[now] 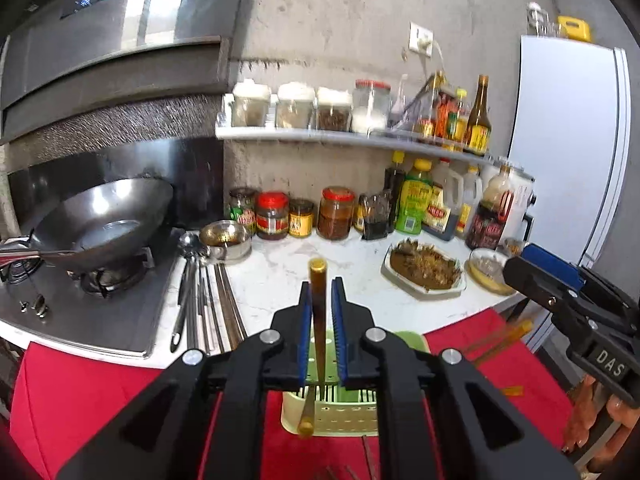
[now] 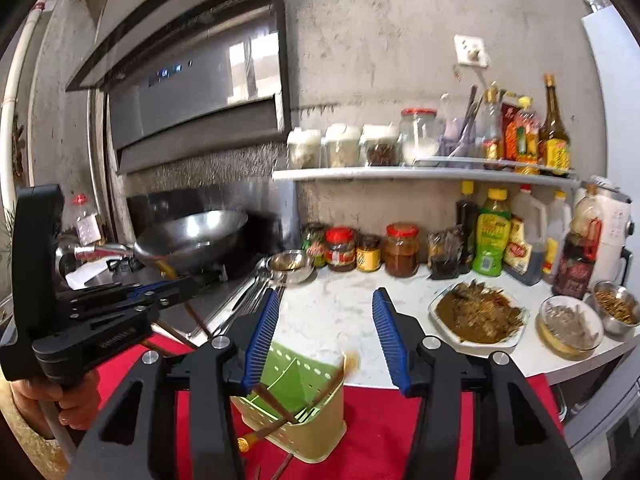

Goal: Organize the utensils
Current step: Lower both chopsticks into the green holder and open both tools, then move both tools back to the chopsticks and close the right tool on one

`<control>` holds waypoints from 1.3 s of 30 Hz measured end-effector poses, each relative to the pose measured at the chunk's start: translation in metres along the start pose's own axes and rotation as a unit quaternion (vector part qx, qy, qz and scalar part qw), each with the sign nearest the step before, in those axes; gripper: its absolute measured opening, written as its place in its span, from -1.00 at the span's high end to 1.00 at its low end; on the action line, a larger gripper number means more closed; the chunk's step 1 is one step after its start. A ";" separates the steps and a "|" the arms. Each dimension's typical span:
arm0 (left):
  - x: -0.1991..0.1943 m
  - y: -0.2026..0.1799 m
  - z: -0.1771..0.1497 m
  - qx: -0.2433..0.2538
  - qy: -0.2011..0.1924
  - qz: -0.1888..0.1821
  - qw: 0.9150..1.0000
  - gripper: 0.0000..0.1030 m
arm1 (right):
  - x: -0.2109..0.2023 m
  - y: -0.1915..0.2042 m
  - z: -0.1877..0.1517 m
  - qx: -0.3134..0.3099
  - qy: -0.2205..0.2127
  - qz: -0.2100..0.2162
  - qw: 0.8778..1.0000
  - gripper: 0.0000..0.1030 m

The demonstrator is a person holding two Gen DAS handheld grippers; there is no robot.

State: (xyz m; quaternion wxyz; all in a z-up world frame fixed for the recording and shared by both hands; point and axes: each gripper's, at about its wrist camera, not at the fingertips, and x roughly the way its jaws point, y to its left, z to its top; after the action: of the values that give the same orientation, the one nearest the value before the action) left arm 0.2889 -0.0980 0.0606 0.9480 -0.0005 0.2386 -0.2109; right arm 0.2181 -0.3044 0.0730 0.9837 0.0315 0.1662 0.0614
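The left gripper (image 1: 321,300) is pinching an amber chopstick (image 1: 318,292) upright at frame centre, directly over the green utensil holder (image 1: 332,416) on the red cloth (image 1: 80,392), while the right gripper (image 2: 326,336) is hanging spread wide, gripping nothing, above that holder.

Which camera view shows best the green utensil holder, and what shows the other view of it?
The right wrist view shows the green utensil holder best: its perforated walls, inner divider and the chopsticks inside are visible between the open right gripper. In the left wrist view, the holder is mostly hidden behind the left gripper and its chopstick.
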 end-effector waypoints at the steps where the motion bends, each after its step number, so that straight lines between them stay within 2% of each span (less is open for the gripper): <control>1: -0.013 -0.001 0.003 0.000 -0.011 0.002 1.000 0.69 | -0.007 0.000 0.002 -0.001 -0.006 -0.003 1.000 0.01; 3: -0.035 -0.004 0.007 0.001 -0.032 0.008 0.999 0.44 | -0.027 0.001 0.006 -0.004 -0.017 -0.010 1.000 0.01; 4: -0.051 -0.005 0.008 0.001 -0.044 0.013 0.999 0.38 | -0.038 0.001 0.006 -0.004 -0.023 -0.012 1.000 0.01; 8: -0.098 -0.007 -0.001 0.003 -0.060 0.039 0.997 0.38 | -0.081 0.004 -0.003 -0.014 -0.030 -0.023 0.999 0.01; 10: -0.118 -0.007 -0.015 0.004 -0.052 0.067 0.996 0.37 | -0.099 0.006 -0.014 -0.016 -0.025 -0.025 0.999 0.01; 15: -0.145 -0.001 -0.064 0.005 -0.014 0.099 0.995 0.36 | -0.130 0.014 -0.052 -0.018 0.000 -0.023 1.000 0.01; 17: -0.152 0.002 -0.092 0.005 0.001 0.108 0.994 0.36 | -0.137 0.018 -0.077 -0.021 0.022 -0.022 0.999 0.01; 26: -0.156 0.023 -0.210 -0.024 0.095 0.127 0.987 0.34 | -0.143 0.038 -0.182 -0.019 0.114 -0.006 0.993 0.00; 30: -0.151 0.028 -0.243 -0.036 0.129 0.126 0.983 0.34 | -0.130 0.057 -0.214 -0.021 0.152 0.013 0.988 0.01; 33: -0.145 0.029 -0.257 -0.038 0.149 0.120 0.981 0.34 | -0.114 0.070 -0.225 -0.020 0.172 0.028 0.985 0.07; 39: -0.136 0.033 -0.264 -0.035 0.162 0.118 0.979 0.34 | -0.086 0.090 -0.232 -0.022 0.194 0.039 0.980 0.61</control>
State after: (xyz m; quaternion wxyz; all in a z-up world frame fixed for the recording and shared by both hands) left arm 0.0743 0.0130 -0.1155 0.9145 0.0283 0.3942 -0.0865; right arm 0.0509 -0.2168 -0.1101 0.9301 0.0040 0.3511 0.1081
